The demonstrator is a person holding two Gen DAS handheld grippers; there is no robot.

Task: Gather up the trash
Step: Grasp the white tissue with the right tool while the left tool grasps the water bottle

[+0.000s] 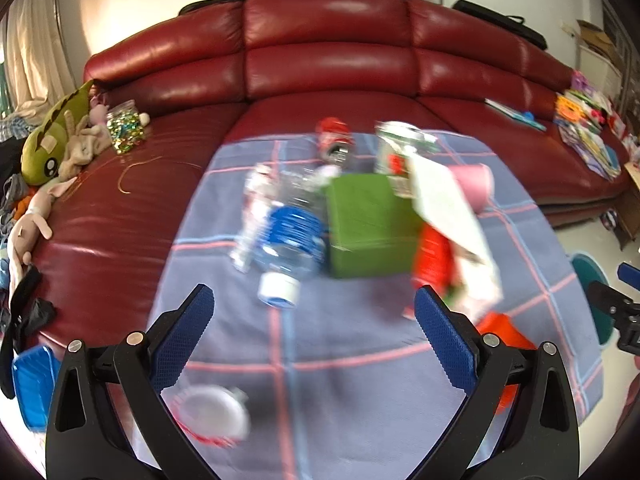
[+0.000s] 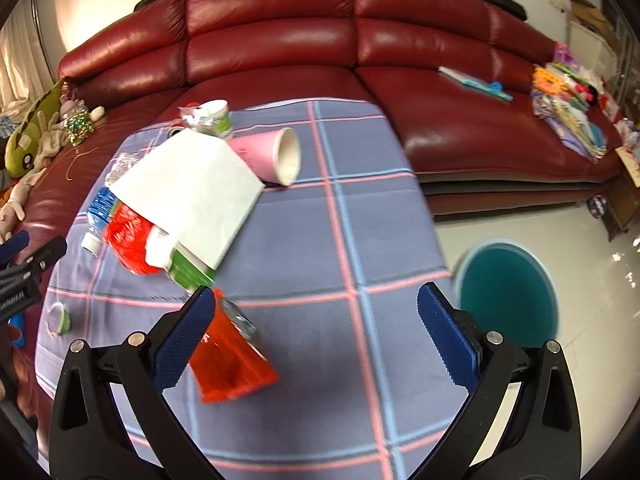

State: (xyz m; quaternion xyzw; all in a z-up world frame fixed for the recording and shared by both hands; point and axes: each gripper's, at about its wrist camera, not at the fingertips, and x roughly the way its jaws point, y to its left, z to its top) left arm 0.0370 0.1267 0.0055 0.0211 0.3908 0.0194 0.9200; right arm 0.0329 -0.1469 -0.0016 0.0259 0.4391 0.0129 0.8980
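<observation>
Both tools gaping empty, left tool [image 1: 314,304] facing water bottle [image 1: 290,240], right tool [image 2: 314,306] alone showing teal bin [image 2: 508,292]

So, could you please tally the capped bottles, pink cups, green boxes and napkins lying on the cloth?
Capped bottles: 1
Pink cups: 1
Green boxes: 1
Napkins: 1
Total: 4

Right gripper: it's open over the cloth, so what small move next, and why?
Probably slide the right gripper a little left and down over the orange packet. It is open and holds nothing, the packet lies flat just by its left finger, apart from the pile, and the teal bin waits on the floor to the right.
</observation>
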